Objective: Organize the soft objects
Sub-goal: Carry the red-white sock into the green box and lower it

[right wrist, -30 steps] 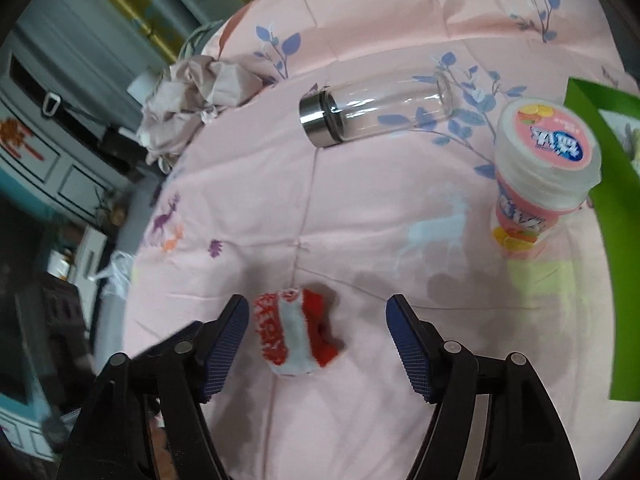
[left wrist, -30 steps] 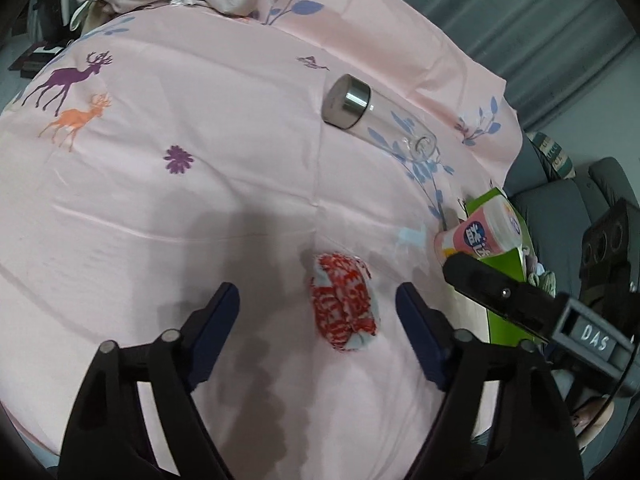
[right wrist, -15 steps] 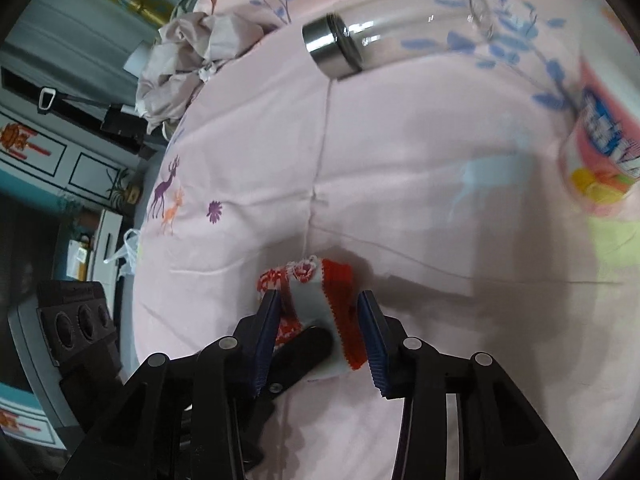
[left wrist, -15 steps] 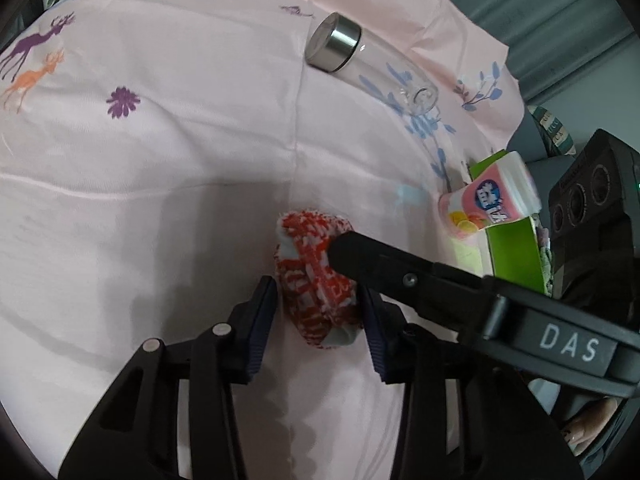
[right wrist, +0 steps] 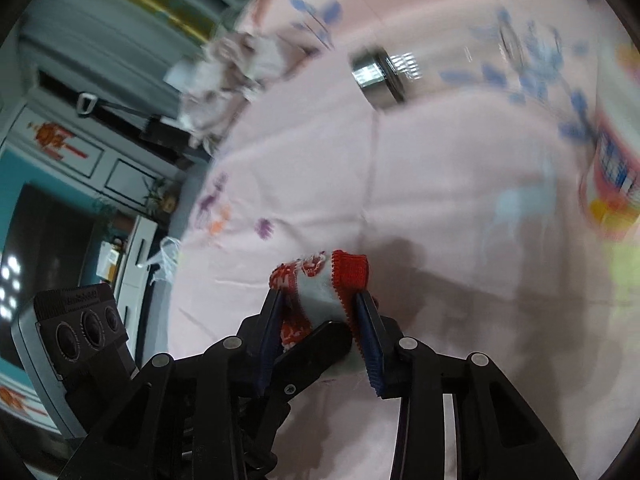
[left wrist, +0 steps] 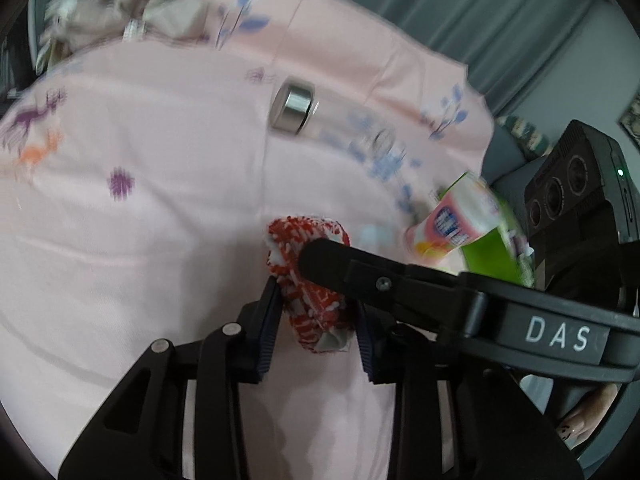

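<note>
A rolled red, white and grey knitted sock (left wrist: 310,280) is held above the pink printed bedsheet (left wrist: 140,220). My left gripper (left wrist: 316,320) is shut on its lower end. My right gripper (right wrist: 320,320) is shut on the same sock (right wrist: 320,284) from the other side; one of its fingers (left wrist: 360,268) crosses in front of the sock in the left wrist view. A left finger (right wrist: 316,344) shows between the right jaws. Both views are motion-blurred.
A clear bottle with a steel cap (left wrist: 294,108) lies on the sheet beyond the sock. A pink-labelled tub (left wrist: 456,216) stands by a green box (left wrist: 492,256) at the right. Crumpled beige cloth (left wrist: 132,12) lies at the far left corner.
Both grippers closed on the sock, which lay on the sheet a second ago, and have raised it off the sheet. The scene has shifted in both views.
</note>
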Demonstrator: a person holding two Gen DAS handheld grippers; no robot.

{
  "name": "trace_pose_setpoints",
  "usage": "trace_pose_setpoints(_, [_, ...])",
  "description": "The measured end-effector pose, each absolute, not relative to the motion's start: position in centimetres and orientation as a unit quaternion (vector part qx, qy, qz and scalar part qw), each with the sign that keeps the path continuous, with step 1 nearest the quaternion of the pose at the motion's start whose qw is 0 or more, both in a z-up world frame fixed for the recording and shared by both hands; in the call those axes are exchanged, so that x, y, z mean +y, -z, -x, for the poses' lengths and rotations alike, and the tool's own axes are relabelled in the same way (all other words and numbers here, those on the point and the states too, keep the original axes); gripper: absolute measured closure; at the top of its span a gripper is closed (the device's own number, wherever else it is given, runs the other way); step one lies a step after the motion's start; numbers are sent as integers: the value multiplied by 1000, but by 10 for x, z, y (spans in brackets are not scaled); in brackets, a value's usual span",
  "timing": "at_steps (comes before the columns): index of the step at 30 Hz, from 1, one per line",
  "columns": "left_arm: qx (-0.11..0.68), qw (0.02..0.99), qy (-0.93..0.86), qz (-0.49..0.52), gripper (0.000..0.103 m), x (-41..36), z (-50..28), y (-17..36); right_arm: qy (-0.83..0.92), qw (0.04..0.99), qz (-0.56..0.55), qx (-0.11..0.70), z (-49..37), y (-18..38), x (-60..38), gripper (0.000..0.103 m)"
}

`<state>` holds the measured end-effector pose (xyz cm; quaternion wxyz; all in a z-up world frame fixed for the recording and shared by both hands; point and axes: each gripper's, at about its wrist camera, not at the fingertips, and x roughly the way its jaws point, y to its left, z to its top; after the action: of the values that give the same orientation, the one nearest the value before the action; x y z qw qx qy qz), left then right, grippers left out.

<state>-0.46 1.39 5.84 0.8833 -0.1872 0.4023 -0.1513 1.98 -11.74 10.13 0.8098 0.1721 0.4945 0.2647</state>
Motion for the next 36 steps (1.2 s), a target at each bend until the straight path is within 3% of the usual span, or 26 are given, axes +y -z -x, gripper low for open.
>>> trace_pose_setpoints(6, [303, 927, 150, 165, 72, 10, 29, -99, -300, 847, -152, 411, 0, -151, -118, 63])
trace_pose_setpoints(18, [195, 947, 227, 113, 72, -59, 48, -178, -261, 907, -146, 296, 39, -238, -187, 63])
trace_pose_setpoints(36, [228, 917, 325, 44, 72, -189, 27, -186, -134, 921, -256, 261, 58, -234, -323, 63])
